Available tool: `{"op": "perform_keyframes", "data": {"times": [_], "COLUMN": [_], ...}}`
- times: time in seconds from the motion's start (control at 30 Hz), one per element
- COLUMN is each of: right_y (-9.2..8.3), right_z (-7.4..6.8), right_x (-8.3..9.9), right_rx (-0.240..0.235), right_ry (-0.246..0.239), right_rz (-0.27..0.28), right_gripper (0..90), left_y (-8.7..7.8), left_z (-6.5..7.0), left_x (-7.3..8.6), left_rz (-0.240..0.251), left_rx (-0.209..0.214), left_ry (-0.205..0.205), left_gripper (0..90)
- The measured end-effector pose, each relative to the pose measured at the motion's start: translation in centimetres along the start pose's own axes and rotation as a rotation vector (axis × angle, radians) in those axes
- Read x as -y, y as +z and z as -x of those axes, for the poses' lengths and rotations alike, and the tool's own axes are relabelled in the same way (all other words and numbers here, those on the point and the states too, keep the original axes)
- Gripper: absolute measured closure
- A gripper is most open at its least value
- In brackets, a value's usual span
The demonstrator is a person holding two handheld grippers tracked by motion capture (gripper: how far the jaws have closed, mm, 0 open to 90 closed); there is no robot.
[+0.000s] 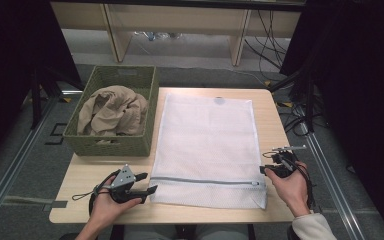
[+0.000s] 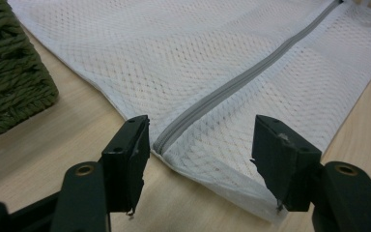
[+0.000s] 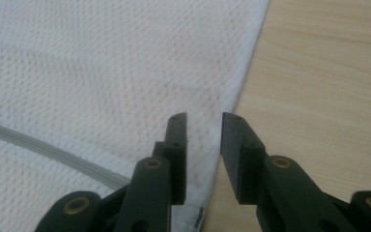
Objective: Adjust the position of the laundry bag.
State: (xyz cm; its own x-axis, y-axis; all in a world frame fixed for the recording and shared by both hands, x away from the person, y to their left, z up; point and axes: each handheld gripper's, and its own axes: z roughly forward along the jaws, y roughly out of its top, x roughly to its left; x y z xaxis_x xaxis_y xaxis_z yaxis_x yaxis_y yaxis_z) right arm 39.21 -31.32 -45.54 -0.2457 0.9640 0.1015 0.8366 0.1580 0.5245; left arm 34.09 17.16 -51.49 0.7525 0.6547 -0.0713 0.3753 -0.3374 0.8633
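Note:
A white mesh laundry bag [image 1: 207, 145] lies flat on the wooden table [image 1: 87, 170], its grey zipper [image 1: 205, 181] running across near the front edge. My left gripper [image 1: 150, 183] rests at the bag's front left corner. In the left gripper view its jaws [image 2: 200, 145] stand wide open on either side of the zipper's end [image 2: 174, 130], with the pads off the mesh [image 2: 183, 53]. My right gripper [image 1: 269, 161] sits at the bag's right edge. Its jaws [image 3: 203, 140] are open above the bag's hem [image 3: 241, 82], gripping nothing.
A green woven basket [image 1: 122, 74] stands at the table's back left and holds a crumpled beige garment [image 1: 112, 111]. Its corner [image 2: 9, 77] is close to my left gripper. Bare wood [image 3: 319, 72] lies right of the bag. Cables trail on the floor beyond the table.

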Motion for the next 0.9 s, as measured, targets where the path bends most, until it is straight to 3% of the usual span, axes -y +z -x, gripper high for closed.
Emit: {"op": "perform_keyframes", "data": {"times": [0.1,0.2,0.23,0.3,0.33,0.4,0.43,0.47,0.53,0.57,0.6,0.7,0.8,0.9], "right_y": [0.0,0.2,0.1,0.1,0.1,0.4,0.6,0.7,1.1,1.4,1.6,2.4,3.0,4.2], "right_z": [0.1,0.2,0.0,0.1,0.2,0.2,0.3,0.2,0.4,0.6,0.5,0.4,0.2,0.3], "right_x": [0.0,-0.1,0.0,0.0,-0.1,-0.1,-0.3,-0.4,-0.7,-1.0,-1.1,-1.4,-1.7,-2.2], "right_rx": [0.003,0.016,0.016,-0.008,-0.019,-0.013,-0.036,-0.028,-0.031,-0.043,-0.028,-0.03,-0.03,-0.02], "right_ry": [-0.007,-0.019,0.017,0.026,0.014,0.021,0.006,0.018,-0.005,-0.02,-0.013,-0.018,0.006,-0.016], "right_rz": [-0.009,-0.003,-0.018,-0.013,-0.026,-0.034,-0.056,-0.063,-0.065,-0.072,-0.071,-0.09,-0.131,-0.168], "right_gripper": [75.2,77.5,78.6,82.0,84.2,88.0,90.0,90.0,90.0,90.0,90.0,90.0,90.0,90.0], "left_y": [0.0,0.0,0.0,0.0,0.1,0.3,0.4,0.8,1.1,1.6,1.8,1.9,2.0,2.2], "left_z": [0.0,-0.1,0.0,0.1,0.2,0.6,0.7,1.1,1.2,1.4,1.4,1.7,1.7,1.8], "left_x": [0.0,-0.2,-0.2,-0.3,-0.4,-0.7,-0.9,-1.3,-1.3,-1.2,-1.2,-1.1,-1.1,-0.9], "left_rz": [0.005,0.004,0.007,-0.018,-0.026,-0.044,-0.058,-0.079,-0.096,-0.131,-0.153,-0.189,-0.198,-0.227], "left_rx": [-0.01,-0.027,-0.029,-0.023,-0.027,-0.024,-0.012,-0.004,0.011,0.038,0.039,0.049,0.061,0.065], "left_ry": [-0.024,0.011,0.004,0.005,0.023,0.027,0.033,0.061,0.068,0.076,0.095,0.102,0.1,0.109], "left_gripper": [40.2,47.5,49.4,58.8,58.8,69.4,77.8,80.6,85.5,87.3,88.3,89.4,89.5,89.5]}}
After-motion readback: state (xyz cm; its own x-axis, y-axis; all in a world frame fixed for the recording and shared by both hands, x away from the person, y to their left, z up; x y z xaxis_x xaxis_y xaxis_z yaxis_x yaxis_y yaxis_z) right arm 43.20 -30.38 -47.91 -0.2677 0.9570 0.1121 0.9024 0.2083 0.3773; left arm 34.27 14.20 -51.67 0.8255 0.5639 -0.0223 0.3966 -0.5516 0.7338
